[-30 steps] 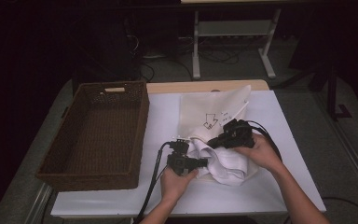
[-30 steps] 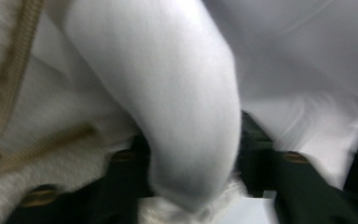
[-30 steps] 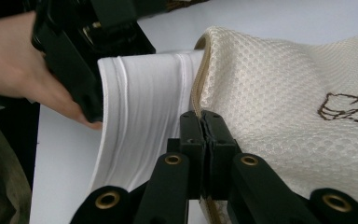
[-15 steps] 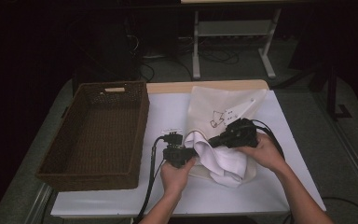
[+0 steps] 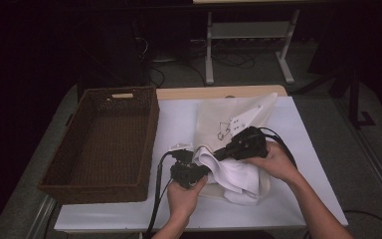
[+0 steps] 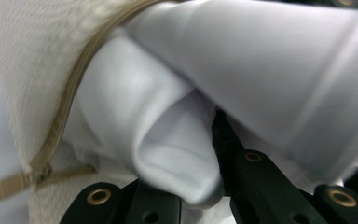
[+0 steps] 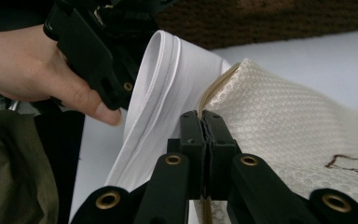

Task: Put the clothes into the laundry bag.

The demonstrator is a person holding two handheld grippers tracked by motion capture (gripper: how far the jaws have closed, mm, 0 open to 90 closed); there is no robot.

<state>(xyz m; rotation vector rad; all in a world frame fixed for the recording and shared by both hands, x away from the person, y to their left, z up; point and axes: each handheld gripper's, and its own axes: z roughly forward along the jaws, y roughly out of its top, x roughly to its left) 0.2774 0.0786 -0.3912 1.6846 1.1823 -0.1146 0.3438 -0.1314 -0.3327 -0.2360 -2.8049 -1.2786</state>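
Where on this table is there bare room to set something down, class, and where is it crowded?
Free: the inside of the basket; the white strip between basket and cover; the table's right edge beyond the cover; the near edge below the hands. Crowded: the middle, where the left gripper and right gripper hold the insert and cover.

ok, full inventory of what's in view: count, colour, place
wicker basket: 1, dark brown, left side of table
table: 1, white top with a wooden far edge, centre
mesh bag: 1, cream with zipper, table centre, right of basket
white cloth: 1, white, at the bag's open near end, partly out
metal stand: 1, pale, on the floor behind table
left hand-held gripper: 1, black, shut on white cloth
right hand-held gripper: 1, black, shut on mesh bag's zipper edge
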